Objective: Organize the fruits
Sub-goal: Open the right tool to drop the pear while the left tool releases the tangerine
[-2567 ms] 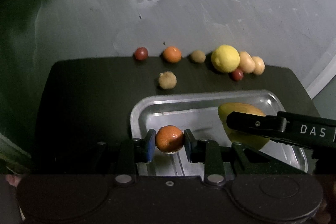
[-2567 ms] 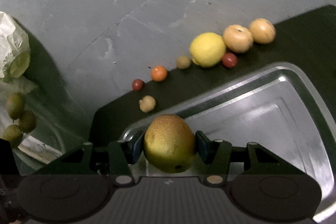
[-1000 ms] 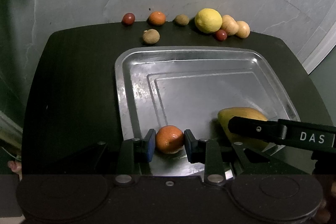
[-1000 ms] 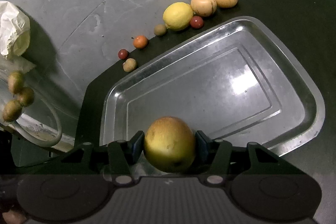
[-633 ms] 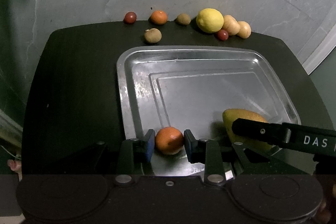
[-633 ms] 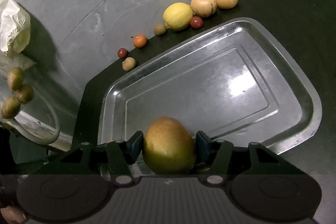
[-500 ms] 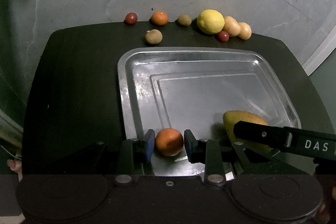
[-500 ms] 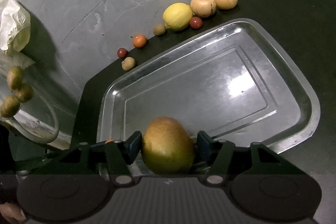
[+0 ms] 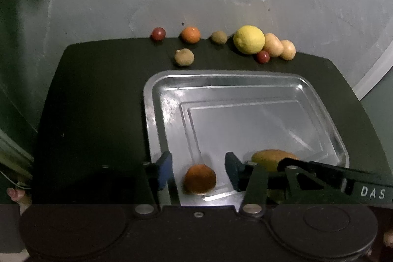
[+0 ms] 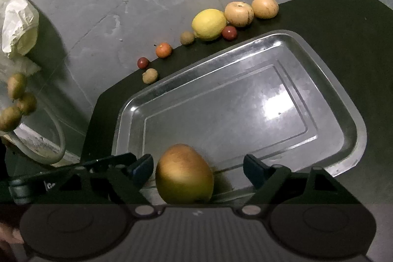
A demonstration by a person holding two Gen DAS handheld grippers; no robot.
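Backing both wide-spread grippers, left gripper [image 9: 197,171] and right gripper [image 10: 197,170], straight off seemed wisest, leaving tangerine [image 9: 200,179] and pear [image 10: 184,178] unrolled in the tray [image 10: 353,114].

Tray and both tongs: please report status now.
Left tongs open, orange resting free in tray. Right tongs open, pear free at tray edge. Nothing in the way.
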